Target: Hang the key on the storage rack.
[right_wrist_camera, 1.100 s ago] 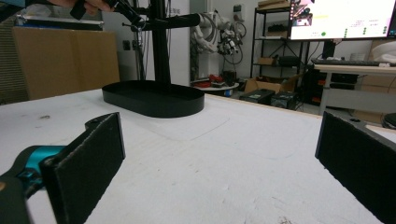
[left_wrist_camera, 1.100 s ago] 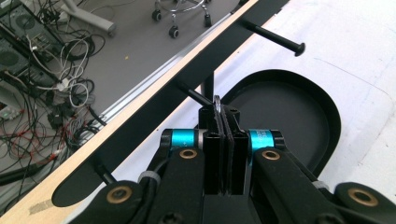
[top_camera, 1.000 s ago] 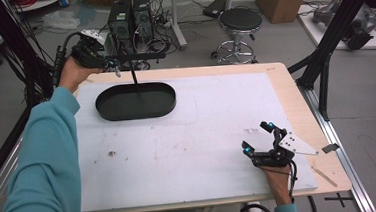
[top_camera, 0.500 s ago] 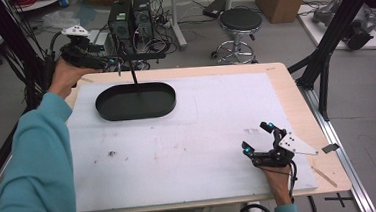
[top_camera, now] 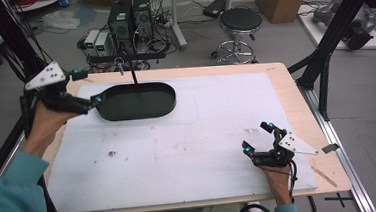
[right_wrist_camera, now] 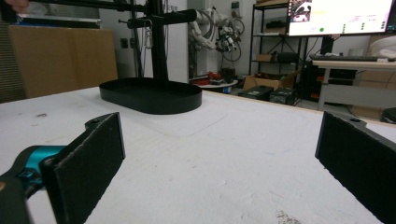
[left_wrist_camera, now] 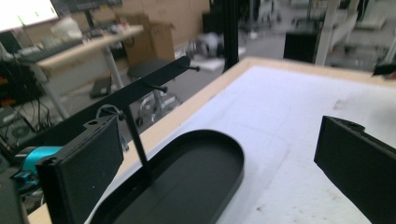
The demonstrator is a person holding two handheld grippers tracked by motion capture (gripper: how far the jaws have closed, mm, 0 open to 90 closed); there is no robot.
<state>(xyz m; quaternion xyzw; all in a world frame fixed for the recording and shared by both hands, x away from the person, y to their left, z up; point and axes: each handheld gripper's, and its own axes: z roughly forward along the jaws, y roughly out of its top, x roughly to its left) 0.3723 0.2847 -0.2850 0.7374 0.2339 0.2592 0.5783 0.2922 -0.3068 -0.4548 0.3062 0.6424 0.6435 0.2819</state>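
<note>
While the left gripper [top_camera: 94,100] hangs with its jaws just opened wide and empty at the near end of the black tray stand [top_camera: 135,101], approach its rim squarely; the right gripper [top_camera: 256,142], released, rests well apart.

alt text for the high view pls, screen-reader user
A person's left gripper, jaws open after just opening, sits at the left end of a black oval tray stand on a white-covered table. The right gripper rests open near the front right corner.
</note>
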